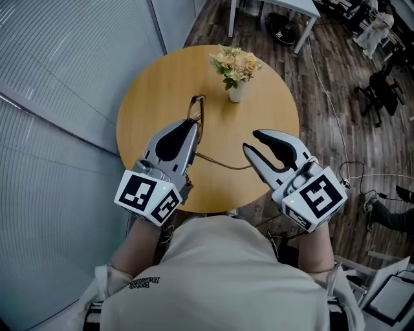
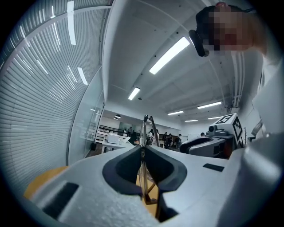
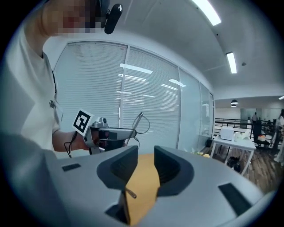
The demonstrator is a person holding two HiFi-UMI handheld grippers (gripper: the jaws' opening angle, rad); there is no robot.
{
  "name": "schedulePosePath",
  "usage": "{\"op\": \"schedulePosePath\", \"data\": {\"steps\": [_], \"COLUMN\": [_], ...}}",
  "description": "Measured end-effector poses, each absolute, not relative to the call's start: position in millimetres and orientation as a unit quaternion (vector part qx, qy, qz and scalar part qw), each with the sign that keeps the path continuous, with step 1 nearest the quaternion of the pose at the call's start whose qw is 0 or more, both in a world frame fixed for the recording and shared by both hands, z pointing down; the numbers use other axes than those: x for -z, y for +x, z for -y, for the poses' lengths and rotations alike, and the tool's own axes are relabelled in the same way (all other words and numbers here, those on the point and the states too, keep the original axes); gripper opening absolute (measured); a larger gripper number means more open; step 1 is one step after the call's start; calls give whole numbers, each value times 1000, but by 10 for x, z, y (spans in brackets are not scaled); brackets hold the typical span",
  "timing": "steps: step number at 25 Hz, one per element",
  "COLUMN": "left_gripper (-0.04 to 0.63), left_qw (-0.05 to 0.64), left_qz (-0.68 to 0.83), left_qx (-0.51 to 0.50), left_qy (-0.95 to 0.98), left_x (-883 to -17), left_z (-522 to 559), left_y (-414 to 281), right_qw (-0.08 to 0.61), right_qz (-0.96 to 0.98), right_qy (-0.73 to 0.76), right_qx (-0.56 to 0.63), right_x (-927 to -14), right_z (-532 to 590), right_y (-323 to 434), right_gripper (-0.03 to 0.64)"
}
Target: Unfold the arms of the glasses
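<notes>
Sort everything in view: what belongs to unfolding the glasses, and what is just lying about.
Belongs to the job:
- glasses, clamped in the shut left gripper
- right gripper, jaws apart, near the tip of one swung-out arm

Just lying about:
- vase of flowers on the round table
- white desk beyond it

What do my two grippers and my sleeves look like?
The left gripper and the right gripper both have light grey curved bodies with black padded inner faces. The left cube and the right cube are white with black square markers. A dark cable loops off the left one. The shirt is pale beige with short sleeves.
</notes>
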State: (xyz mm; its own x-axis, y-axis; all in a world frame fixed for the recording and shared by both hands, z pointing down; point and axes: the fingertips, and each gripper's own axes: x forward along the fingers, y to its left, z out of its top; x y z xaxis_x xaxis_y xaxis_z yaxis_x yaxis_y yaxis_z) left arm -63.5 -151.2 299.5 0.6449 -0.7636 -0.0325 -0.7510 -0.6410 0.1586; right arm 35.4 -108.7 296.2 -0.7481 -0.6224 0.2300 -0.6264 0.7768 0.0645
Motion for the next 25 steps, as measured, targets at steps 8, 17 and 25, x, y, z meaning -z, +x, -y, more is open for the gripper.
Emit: {"op": "schedulePosePath", "data": {"steps": [8, 17, 25], "left_gripper": [41, 41, 41], "left_qw": [32, 41, 43], "left_qz": [388, 373, 371], "left_qx": [21, 18, 15], "left_qy": [921, 927, 927], "left_x": [-3020, -3059, -3094], "left_z": [1404, 1275, 1224], "left_y": [-391, -246, -229], "right_qw": [196, 243, 244], "right_qz": [948, 948, 945], "right_qy": [251, 205, 217], "right_qx": [3, -1, -21], "right_x": [-3228, -3523, -3617], "right_z": [1011, 878, 900], "right_y": [-77, -345, -409], "right_gripper": [103, 103, 70]}}
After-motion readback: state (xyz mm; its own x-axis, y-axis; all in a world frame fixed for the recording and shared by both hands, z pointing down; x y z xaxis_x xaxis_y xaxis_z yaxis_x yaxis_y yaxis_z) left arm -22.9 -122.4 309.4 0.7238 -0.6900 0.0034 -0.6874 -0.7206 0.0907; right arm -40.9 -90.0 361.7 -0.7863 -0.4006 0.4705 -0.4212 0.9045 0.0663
